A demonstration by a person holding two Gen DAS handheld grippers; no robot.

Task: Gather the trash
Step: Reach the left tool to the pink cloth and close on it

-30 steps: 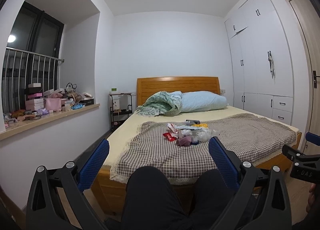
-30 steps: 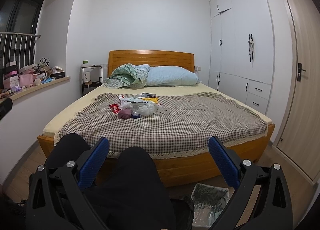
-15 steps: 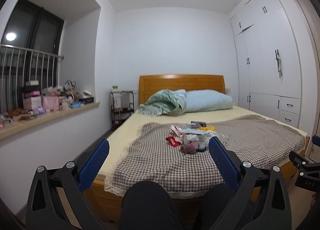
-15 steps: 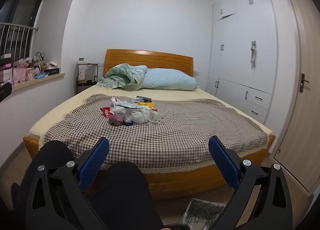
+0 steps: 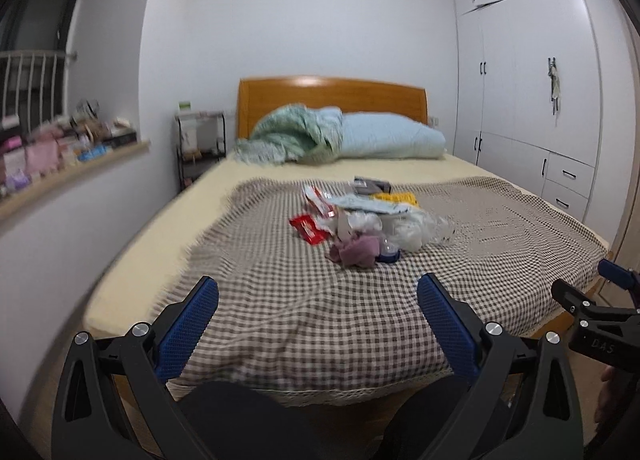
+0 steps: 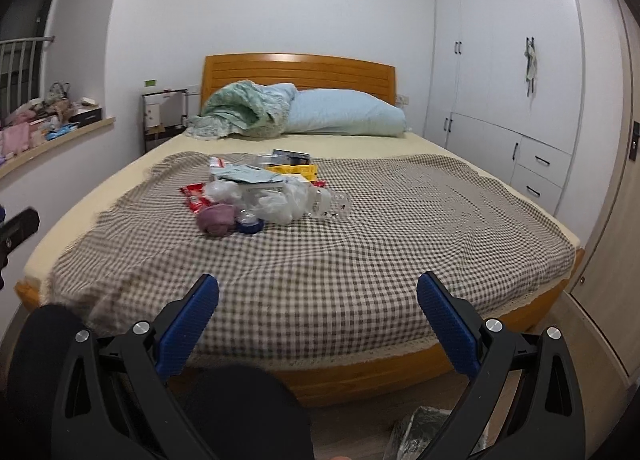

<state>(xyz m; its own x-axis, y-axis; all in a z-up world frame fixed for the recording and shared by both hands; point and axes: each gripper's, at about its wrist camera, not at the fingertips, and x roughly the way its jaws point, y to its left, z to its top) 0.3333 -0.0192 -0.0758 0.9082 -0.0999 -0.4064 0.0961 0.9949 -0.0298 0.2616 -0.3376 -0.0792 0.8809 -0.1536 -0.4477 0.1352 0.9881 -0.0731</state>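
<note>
Bed (image 5: 500, 227) looms nearer; both hand-held grippers, left (image 5: 318, 314) and right (image 6: 318, 314), spread wide, empty. We aim frame-centre trash pile (image 6: 260, 195), nearest piece first.

Right claw body (image 5: 600, 334): pale letters "DAS" on the black housing, seen at the right edge of the left wrist view; they are the only letters that read clearly.
Red wrapper (image 5: 309, 227): white marks on the red packaging lying on the checked blanket (image 5: 360, 300); too blurred to read.
Yellow packet (image 6: 294, 169): print cannot be made out.
Dark box (image 6: 291, 157): pale marks on its face, too small to read.
Green tag (image 6: 151, 82): on the wall beside the headboard; nothing legible on it.
</note>
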